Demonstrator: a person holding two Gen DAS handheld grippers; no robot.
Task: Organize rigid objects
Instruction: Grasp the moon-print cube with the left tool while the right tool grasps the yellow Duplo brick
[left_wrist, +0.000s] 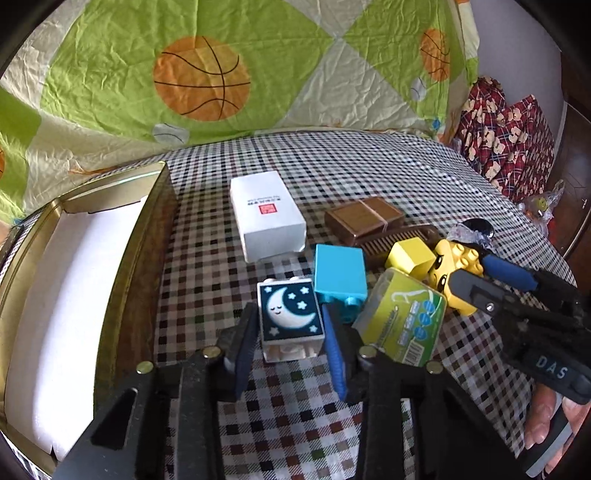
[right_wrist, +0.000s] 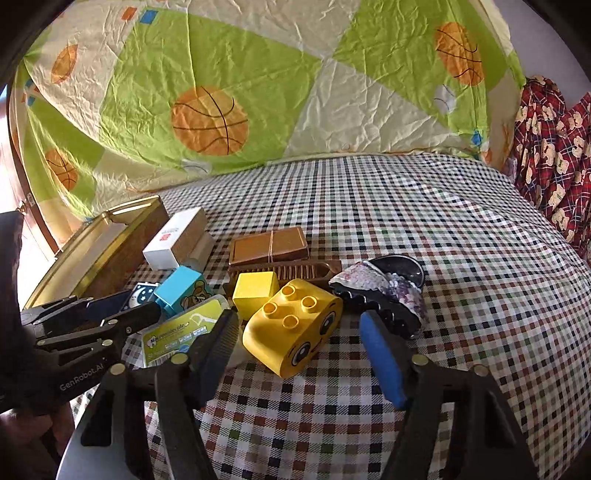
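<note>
Left tongs (left_wrist: 290, 334) clamped on white moon-print toy block (left_wrist: 290, 312) on checked table (left_wrist: 369, 177); right tongs (right_wrist: 301, 349) apart, straddling yellow rounded face block (right_wrist: 295, 334) beside gold-rimmed box (left_wrist: 122, 240).

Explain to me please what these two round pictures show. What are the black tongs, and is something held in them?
The black tongs are handheld grippers, one in each hand of a person; no robot is there. Each carries a fisheye camera looking along its own fingers, so each picture comes from one gripper. The left gripper has its fingers on both sides of the moon block, seemingly gripping it. The right gripper is open around the yellow face block, not touching. On the checked cloth also lie a white box, a blue block and an open tin.
</note>
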